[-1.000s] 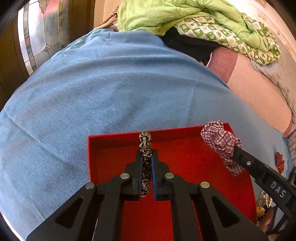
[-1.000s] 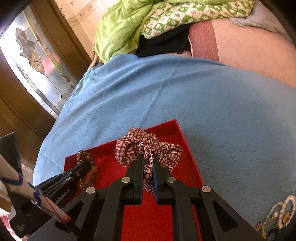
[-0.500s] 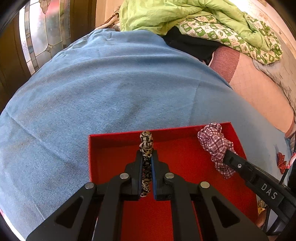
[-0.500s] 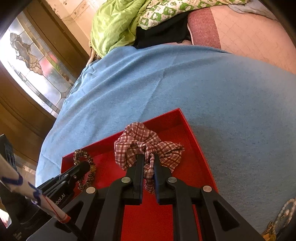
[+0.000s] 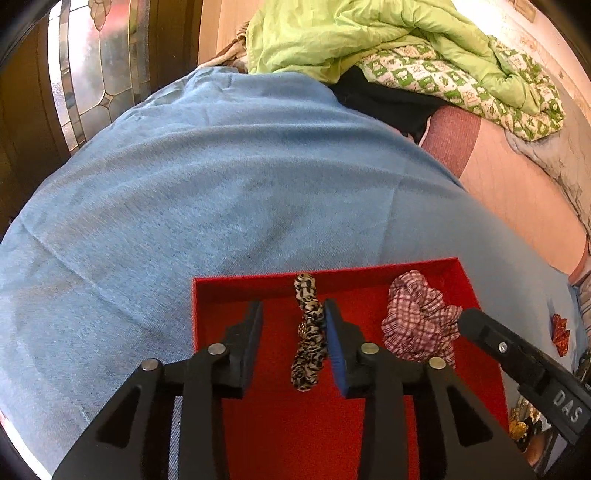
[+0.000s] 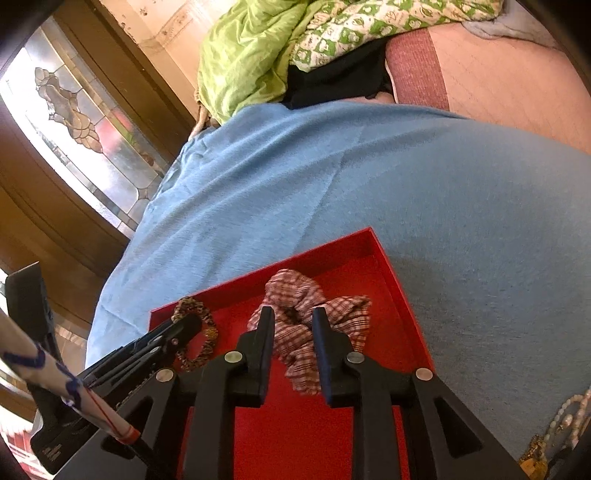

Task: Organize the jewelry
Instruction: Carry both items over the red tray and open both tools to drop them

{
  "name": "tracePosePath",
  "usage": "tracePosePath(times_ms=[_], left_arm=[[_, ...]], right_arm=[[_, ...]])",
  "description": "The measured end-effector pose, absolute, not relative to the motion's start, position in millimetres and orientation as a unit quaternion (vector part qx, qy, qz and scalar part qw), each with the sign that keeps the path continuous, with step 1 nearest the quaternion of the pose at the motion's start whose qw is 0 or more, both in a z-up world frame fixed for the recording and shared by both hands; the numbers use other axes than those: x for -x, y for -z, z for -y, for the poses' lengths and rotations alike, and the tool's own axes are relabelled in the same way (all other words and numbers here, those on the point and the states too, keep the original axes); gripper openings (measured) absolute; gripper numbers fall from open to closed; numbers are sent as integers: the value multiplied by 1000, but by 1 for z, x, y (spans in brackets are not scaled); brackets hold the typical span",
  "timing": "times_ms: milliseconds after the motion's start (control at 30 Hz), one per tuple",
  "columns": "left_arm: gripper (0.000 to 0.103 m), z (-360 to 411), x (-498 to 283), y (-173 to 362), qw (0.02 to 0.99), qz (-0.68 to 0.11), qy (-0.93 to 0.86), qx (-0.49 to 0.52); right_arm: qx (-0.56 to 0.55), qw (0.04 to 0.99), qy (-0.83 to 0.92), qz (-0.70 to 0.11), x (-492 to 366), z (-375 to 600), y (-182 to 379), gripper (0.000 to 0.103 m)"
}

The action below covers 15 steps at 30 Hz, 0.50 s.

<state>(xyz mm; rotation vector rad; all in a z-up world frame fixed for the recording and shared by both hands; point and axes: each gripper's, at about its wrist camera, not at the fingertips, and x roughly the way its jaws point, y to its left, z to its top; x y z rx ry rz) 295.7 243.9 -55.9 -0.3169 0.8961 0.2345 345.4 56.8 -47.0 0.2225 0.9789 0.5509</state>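
A red tray (image 5: 240, 282) lies on a blue blanket. A leopard-print scrunchie (image 5: 308, 332) rests on the tray floor between my left gripper's (image 5: 292, 308) jaws, which are opening. It leans on the right pad, and the left pad stands clear of it. A red plaid scrunchie (image 5: 417, 325) lies in the tray's right part. In the right wrist view my right gripper (image 6: 293, 314) straddles the plaid scrunchie (image 6: 295, 291) with its jaws opening and the fabric loose between them. The leopard scrunchie (image 6: 192, 308) and the left gripper (image 6: 188, 325) show at the tray's (image 6: 391, 266) left side.
The blue blanket (image 5: 221, 184) covers the bed around the tray. A green quilt (image 5: 369, 33) is piled at the far end, with a stained-glass door (image 5: 92, 55) to the left. A pearl necklace (image 6: 569, 410) and gold jewelry (image 5: 521, 424) lie right of the tray.
Both grippers went from shut on their scrunchies to parted jaws. The leopard scrunchie now lies in the tray. The plaid scrunchie came down from the tray's far right corner onto its floor.
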Motion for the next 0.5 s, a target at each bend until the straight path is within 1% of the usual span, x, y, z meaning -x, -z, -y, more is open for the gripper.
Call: tracePosePath(times_ms=[167,267,300,367,500], left_arm=[[38,-244,-290,44,893,-407,-116,151],[40,-242,-287,36,900,-392,-118,150],[41,-240,-285,32,904,-383,-118,146],[49,-237,-282,25,911,-370,-124,136],[50,-233,-277,13,922,-344,-123,132]], right_arm=[[-103,847,-270,-446,-328,-49,32,23],[-103,851,-273,-437,-317,-44,24,27],[-103,852,-273,-434,-313,-43,21,28],[-107,853,-276,-430,-307,-39,16,28],[-110,853,-281,-425,-296,-35,6,28]])
